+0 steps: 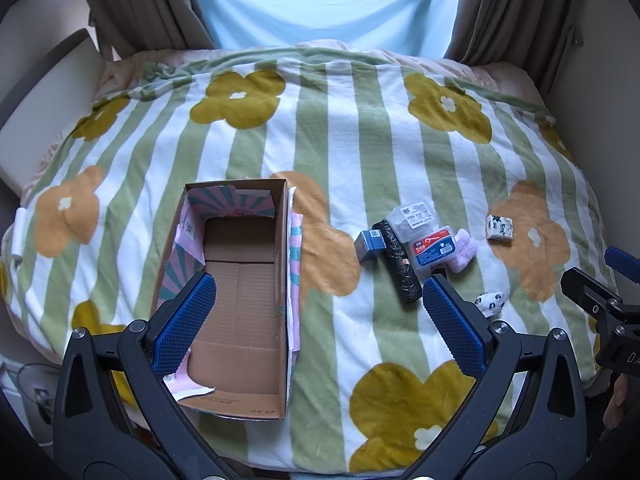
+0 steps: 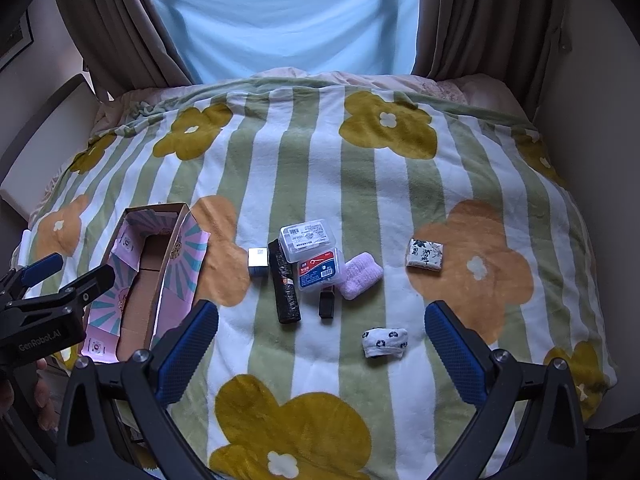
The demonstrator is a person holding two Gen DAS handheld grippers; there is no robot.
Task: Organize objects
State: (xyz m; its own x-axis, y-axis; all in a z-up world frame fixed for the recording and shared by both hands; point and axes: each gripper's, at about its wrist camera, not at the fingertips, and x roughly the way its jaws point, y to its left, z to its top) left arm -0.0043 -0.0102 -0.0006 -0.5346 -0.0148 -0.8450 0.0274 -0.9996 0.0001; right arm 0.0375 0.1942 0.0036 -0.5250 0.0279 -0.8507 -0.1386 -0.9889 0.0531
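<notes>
An empty cardboard box (image 1: 240,280) (image 2: 148,280) lies open on the flowered blanket. To its right sits a cluster: a small grey-blue box (image 2: 258,262), a long black pack (image 2: 284,284), two clear plastic cases (image 2: 308,240) (image 2: 320,272), a pink sock (image 2: 360,274) and a small black item (image 2: 327,304). A white patterned sock (image 2: 385,342) lies nearer, and a floral tissue pack (image 2: 425,258) farther right. My left gripper (image 1: 318,304) hovers open over the box's right side. My right gripper (image 2: 320,336) is open, short of the cluster. Both hold nothing.
The blanket (image 2: 360,180) covers a bed that drops off at the near edge and both sides. Brown curtains (image 2: 108,28) and a pale blue sheet (image 2: 288,16) hang behind. A white headboard-like panel (image 1: 48,120) stands at the left. A hand shows under each gripper.
</notes>
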